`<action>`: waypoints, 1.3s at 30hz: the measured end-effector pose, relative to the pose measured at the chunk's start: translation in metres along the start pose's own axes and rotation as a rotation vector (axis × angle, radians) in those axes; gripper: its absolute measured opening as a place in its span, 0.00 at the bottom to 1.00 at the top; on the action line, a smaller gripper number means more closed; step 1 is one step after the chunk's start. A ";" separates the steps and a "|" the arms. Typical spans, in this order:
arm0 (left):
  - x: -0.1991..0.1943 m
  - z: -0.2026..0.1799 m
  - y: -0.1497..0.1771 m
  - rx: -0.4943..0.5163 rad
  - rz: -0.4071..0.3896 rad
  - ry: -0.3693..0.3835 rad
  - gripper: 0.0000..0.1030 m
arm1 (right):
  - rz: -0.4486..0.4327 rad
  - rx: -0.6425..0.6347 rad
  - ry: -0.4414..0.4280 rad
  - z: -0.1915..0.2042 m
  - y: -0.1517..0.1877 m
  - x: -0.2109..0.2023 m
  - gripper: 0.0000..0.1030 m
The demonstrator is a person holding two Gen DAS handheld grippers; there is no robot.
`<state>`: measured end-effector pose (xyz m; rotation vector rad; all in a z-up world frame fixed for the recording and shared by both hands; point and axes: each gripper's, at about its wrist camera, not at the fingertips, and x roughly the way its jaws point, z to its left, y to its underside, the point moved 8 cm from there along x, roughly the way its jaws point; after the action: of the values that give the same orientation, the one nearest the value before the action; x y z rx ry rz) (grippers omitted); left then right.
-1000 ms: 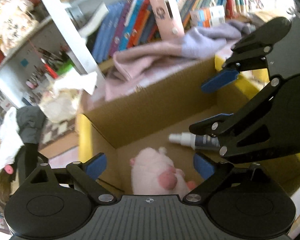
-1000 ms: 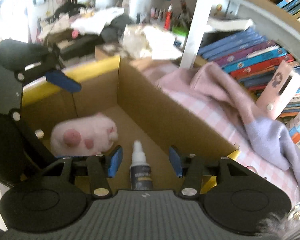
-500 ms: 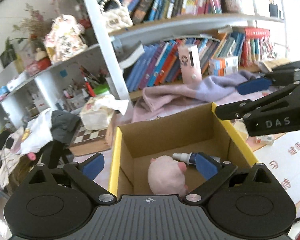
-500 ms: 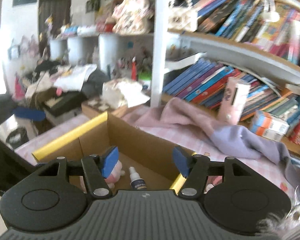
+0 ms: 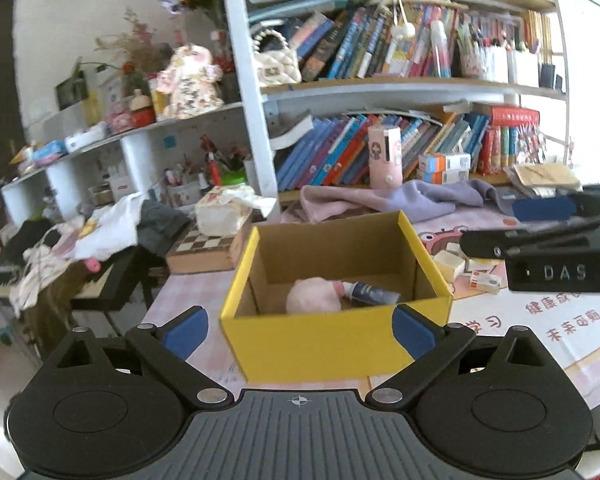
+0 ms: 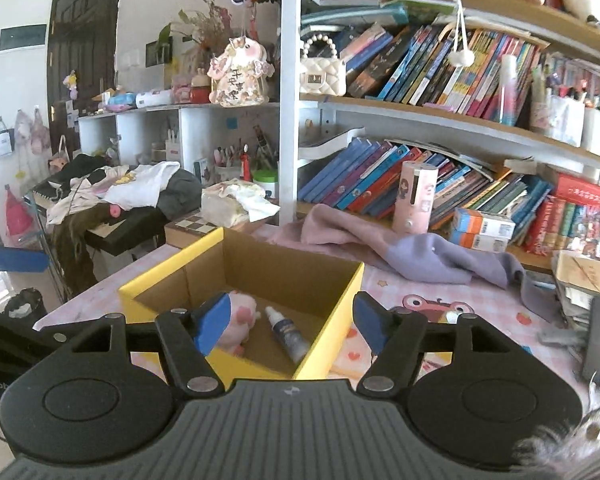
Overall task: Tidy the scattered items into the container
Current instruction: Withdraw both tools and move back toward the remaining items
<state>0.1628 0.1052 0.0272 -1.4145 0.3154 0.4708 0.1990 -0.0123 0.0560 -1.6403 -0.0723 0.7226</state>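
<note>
A yellow cardboard box [image 5: 320,340] [image 6: 172,276] stands on the pink table. Inside it lie a pink plush toy [image 5: 312,296] [image 6: 242,312] and a small spray bottle [image 5: 370,292] [image 6: 286,330]. My left gripper [image 5: 300,330] hangs wide open just in front of the box, nothing between its blue pads. My right gripper [image 6: 286,318] hovers above the box's near corner; its jaws are opening and hold nothing. Part of the right gripper [image 5: 540,232] shows at the right of the left wrist view.
A pink and lilac cloth [image 6: 380,244] lies behind the box. Small white boxes [image 5: 472,272] sit on the printed mat to the right. A chessboard box [image 5: 208,248] with a tissue pack stands at the left. Crowded bookshelves [image 6: 440,128] rise behind.
Both grippers have pulled back and up out of the box, leaving the plush toy and the spray bottle inside. The right gripper's jaws have widened.
</note>
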 end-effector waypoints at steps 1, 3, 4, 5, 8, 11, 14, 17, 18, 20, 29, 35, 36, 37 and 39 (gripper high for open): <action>-0.009 0.001 0.005 -0.013 -0.012 -0.007 0.97 | -0.003 0.001 0.005 0.004 0.005 -0.009 0.65; -0.027 0.001 0.016 -0.036 -0.036 -0.023 0.97 | -0.005 0.012 0.005 0.010 0.017 -0.026 0.66; -0.034 0.001 0.022 -0.047 -0.040 -0.031 0.97 | -0.002 0.016 0.004 0.012 0.022 -0.033 0.67; -0.038 0.000 0.027 -0.056 -0.036 -0.036 0.97 | 0.003 0.015 0.005 0.014 0.029 -0.040 0.68; -0.050 -0.004 0.045 -0.076 -0.013 -0.041 0.97 | 0.029 -0.005 0.009 0.023 0.051 -0.061 0.68; -0.059 -0.008 0.064 -0.078 0.023 -0.044 0.97 | 0.047 -0.027 0.024 0.030 0.072 -0.077 0.69; -0.066 -0.012 0.080 -0.080 0.057 -0.047 0.97 | 0.069 -0.029 0.045 0.035 0.091 -0.090 0.69; -0.073 -0.017 0.092 -0.081 0.080 -0.032 0.97 | 0.099 -0.024 0.073 0.035 0.108 -0.101 0.69; -0.073 -0.020 0.094 -0.076 0.084 -0.023 0.97 | 0.106 -0.020 0.081 0.034 0.111 -0.103 0.70; -0.073 -0.027 0.100 -0.063 0.096 -0.006 0.97 | 0.118 -0.018 0.103 0.030 0.116 -0.107 0.73; -0.069 -0.067 0.108 0.008 0.132 0.119 0.97 | 0.188 0.019 0.189 0.009 0.138 -0.121 0.79; -0.059 -0.088 0.103 0.048 0.142 0.178 0.97 | 0.205 0.043 0.229 -0.008 0.141 -0.124 0.80; -0.057 -0.091 0.102 0.048 0.142 0.187 0.97 | 0.206 0.044 0.236 -0.011 0.140 -0.125 0.80; -0.056 -0.094 0.100 0.047 0.140 0.197 0.97 | 0.207 0.045 0.244 -0.014 0.140 -0.126 0.80; -0.053 -0.101 0.098 0.047 0.140 0.219 0.97 | 0.211 0.052 0.265 -0.023 0.140 -0.128 0.80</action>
<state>0.0756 0.0071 -0.0459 -1.4055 0.6018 0.4193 0.0587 -0.1193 -0.0187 -1.6953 0.3112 0.6536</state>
